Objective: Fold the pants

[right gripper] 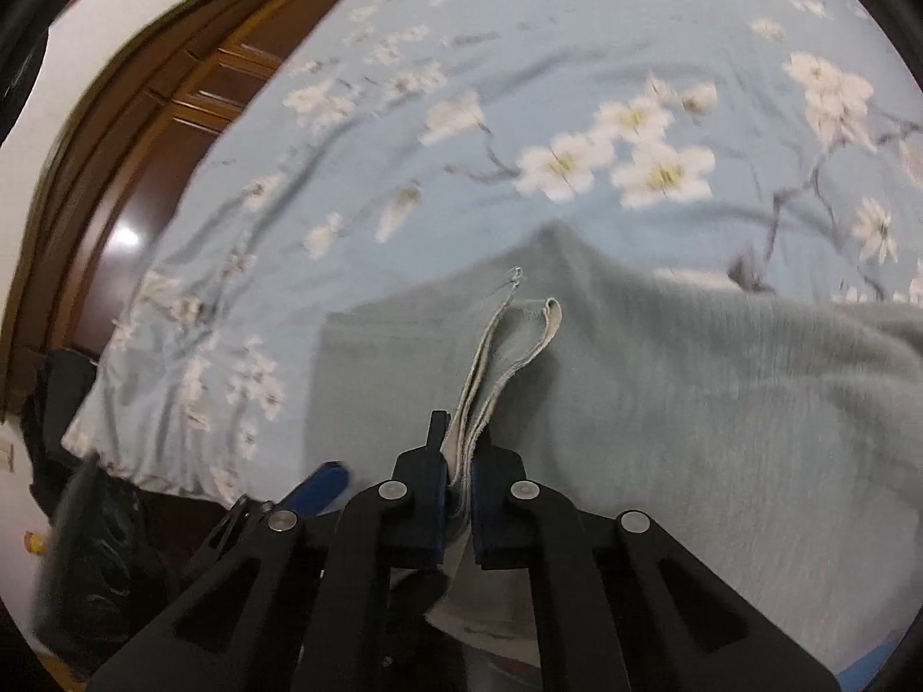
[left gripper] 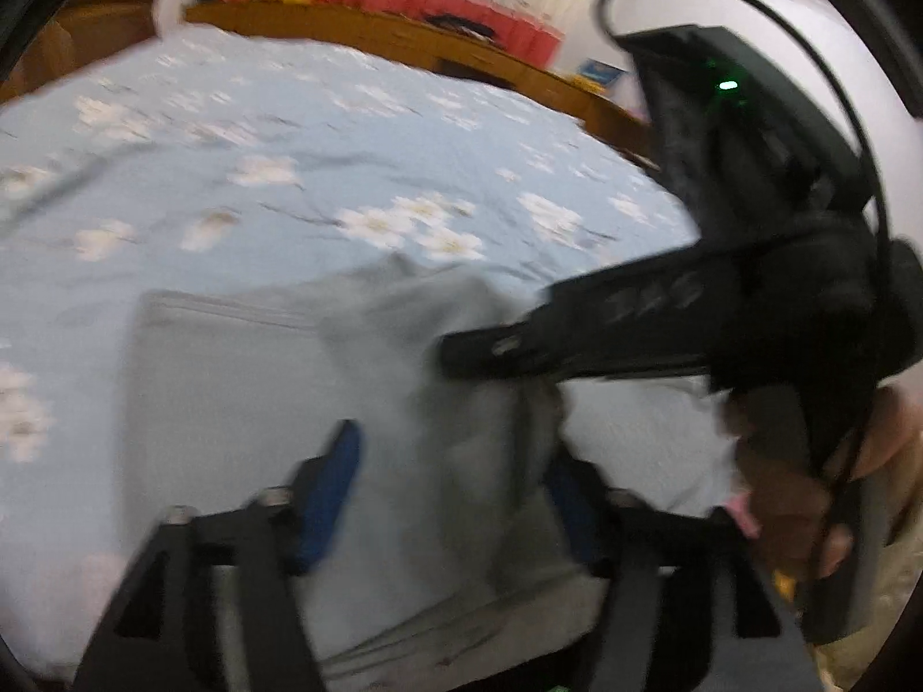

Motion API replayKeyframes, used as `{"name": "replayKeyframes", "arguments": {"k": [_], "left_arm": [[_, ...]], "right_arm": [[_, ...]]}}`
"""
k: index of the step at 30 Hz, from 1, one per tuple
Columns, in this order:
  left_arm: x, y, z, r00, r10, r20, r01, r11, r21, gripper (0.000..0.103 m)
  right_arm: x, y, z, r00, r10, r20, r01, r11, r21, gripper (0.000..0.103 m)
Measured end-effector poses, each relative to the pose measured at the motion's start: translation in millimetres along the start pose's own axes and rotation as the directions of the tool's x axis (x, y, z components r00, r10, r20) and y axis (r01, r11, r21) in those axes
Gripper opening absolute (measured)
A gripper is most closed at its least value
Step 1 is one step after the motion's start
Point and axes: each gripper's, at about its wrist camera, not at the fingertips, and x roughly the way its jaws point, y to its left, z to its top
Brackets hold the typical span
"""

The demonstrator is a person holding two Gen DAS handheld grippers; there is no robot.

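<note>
The blue flowered bedsheet [right gripper: 577,57] fills your view, and the grey-green pants [right gripper: 692,380] lie on its near part. Your right gripper [right gripper: 460,478] is clamped tight on a bunched hem edge of the pants, while your left gripper [left gripper: 450,496] stands wide, fabric lying loose between its blue pads [left gripper: 329,490].

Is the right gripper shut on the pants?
Yes, shut. The right gripper pinches a layered hem of the pants between its pads.
</note>
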Motion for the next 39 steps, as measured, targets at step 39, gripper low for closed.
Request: {"name": "replayKeyframes", "arguments": {"k": [39], "left_arm": [[-20,24,-57,0.941,0.337,0.028,-0.335,0.94,-0.07,0.09]], "right_arm": [[-193,43,26,0.931,-0.121,0.345,0.181,0.972,-0.148,0.006]]}}
